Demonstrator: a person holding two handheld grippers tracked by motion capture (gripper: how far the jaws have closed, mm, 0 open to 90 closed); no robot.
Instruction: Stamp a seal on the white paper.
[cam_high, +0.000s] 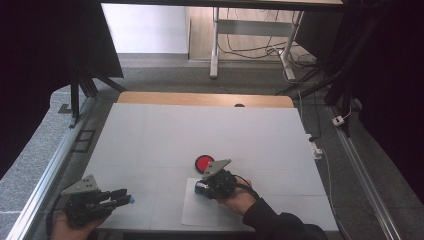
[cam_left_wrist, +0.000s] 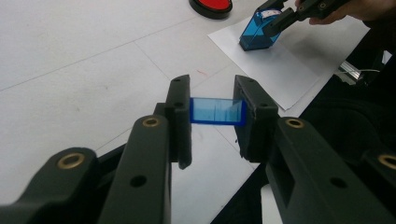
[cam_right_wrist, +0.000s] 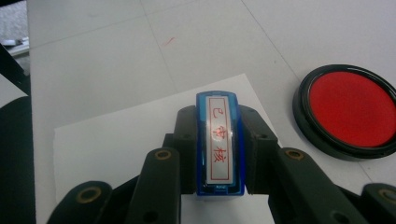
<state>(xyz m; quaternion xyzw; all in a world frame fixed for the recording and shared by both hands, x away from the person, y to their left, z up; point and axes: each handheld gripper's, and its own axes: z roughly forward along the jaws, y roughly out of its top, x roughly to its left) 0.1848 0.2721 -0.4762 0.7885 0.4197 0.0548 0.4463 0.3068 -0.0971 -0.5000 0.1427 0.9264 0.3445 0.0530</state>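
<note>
Plainly, the lines run from the biggest thing down to the smallest.

Table (cam_high: 150, 135): white top, bare around the work. Risk, as a judgement: it is smooth, so the sheet on it could slide if the stamp is dragged rather than pressed straight down.

Paper (cam_high: 200, 212): 1 white sheet near the person's edge, under the right hand. Risk: nothing pins it; a sideways push from the stamp would shift it and smear the print.

Ink pad (cam_right_wrist: 350, 108): round, red, black rim, lid off, just beside the paper's far corner. Risk: the right gripper works close to it, and a stray swing could nudge it or pick up ink where none is wanted.

Right gripper (cam_right_wrist: 219, 144): jaws drawn in tight on the stamp's 2 long sides, label facing the camera. Risk: if the hold tilts, only 1 edge of the stamp face meets the sheet and the print comes out partial.

Stamp (cam_left_wrist: 259, 32): blue body, over the paper; the left gripper view shows its base at the sheet, leaning a little.

Left gripper (cam_left_wrist: 212, 112): jaws narrow, clamped on the cap, held off to the left above the table, well apart from the paper. Risk: the cap is gripped by its ends only and could pop out.

Cap (cam_left_wrist: 217, 111): small clear blue piece, spanning the gap between the left jaws.
</note>
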